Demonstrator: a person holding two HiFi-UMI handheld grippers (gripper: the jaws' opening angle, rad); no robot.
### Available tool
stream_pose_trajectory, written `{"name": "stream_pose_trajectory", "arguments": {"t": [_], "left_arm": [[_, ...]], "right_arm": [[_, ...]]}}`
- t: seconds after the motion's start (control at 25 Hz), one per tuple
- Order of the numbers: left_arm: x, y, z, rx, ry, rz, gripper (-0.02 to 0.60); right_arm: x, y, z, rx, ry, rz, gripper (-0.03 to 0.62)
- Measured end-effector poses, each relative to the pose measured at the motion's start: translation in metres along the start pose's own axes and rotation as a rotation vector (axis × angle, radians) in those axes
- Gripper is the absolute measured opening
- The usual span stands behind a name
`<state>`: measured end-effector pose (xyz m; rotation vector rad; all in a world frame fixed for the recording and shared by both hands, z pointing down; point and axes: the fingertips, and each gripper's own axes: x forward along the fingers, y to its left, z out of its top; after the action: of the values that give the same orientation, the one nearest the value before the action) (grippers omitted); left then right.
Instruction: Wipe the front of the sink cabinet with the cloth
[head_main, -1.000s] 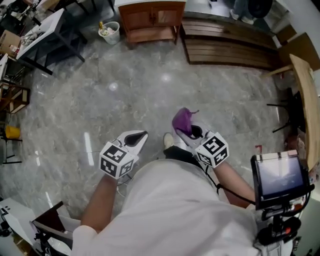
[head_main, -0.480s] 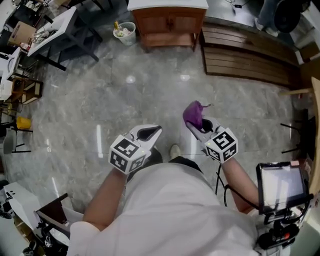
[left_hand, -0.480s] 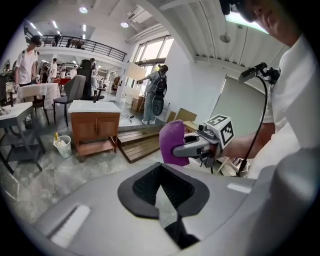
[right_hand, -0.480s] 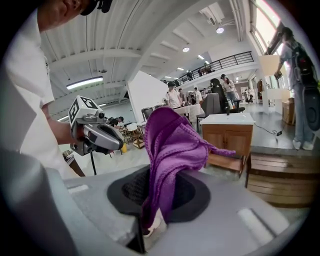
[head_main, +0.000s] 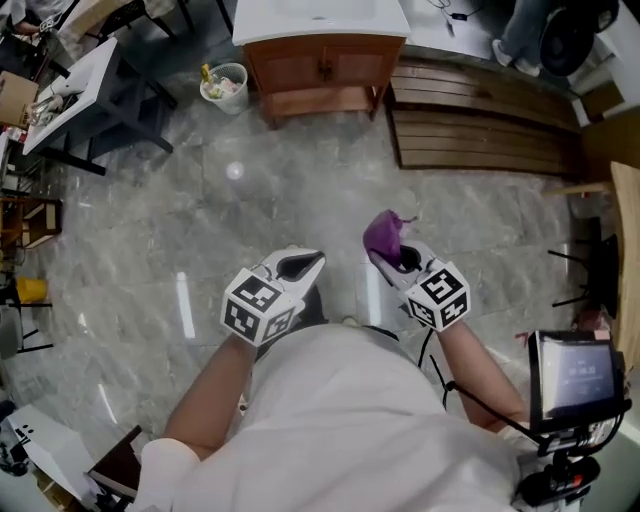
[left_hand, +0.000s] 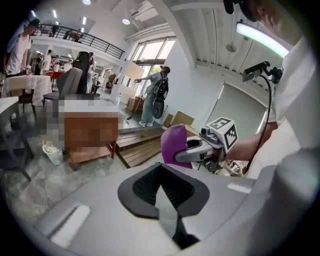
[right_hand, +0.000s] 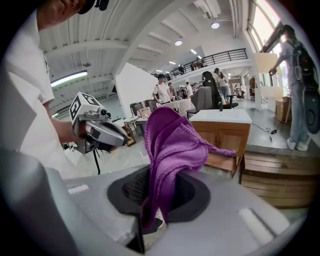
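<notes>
Right hand-held gripper (head_main: 398, 258) pinches our cloth (head_main: 382, 236); left hand-held gripper (head_main: 300, 265) clenched, empty — walking to the distant sink cabinet (head_main: 320, 70), we risk shaking it loose.

The person holds both grey two-jaw grippers out in front of the torso at about the same height, side by side and apart. The left gripper (head_main: 303, 263) points forward, its jaws pressed together with nothing between them. The right gripper (head_main: 393, 256) angles slightly inward, its jaws clamped on a purple knitted cloth (head_main: 382, 234) that stands up above them. The bare left forearm (head_main: 207, 400) and right forearm (head_main: 472, 362) both reach forward with elbows bent.
</notes>
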<state>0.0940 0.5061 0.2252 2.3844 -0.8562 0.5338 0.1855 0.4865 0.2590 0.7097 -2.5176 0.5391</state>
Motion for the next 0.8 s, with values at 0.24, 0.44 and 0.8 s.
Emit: {"name": "stream_pose_trajectory", "arguments": {"t": [0.24, 0.44, 0.8], "left_arm": [[-0.01, 0.107, 0.044, 0.002, 0.005, -0.042, 0.006], [-0.023, 0.191, 0.06, -0.02, 0.028, -0.026, 0.006], [-0.013, 0.291, 0.063, -0.125, -0.008, 0.07, 0.006]], "right_arm": [[0.099, -0.036, 0.056, -0.007, 0.085, -0.014, 0.083], [0.192, -0.057, 0.1, -0.035, 0.148, 0.035, 0.083], [0.346, -0.101, 0.145, -0.147, 0.195, 0.159, 0.083]]}}
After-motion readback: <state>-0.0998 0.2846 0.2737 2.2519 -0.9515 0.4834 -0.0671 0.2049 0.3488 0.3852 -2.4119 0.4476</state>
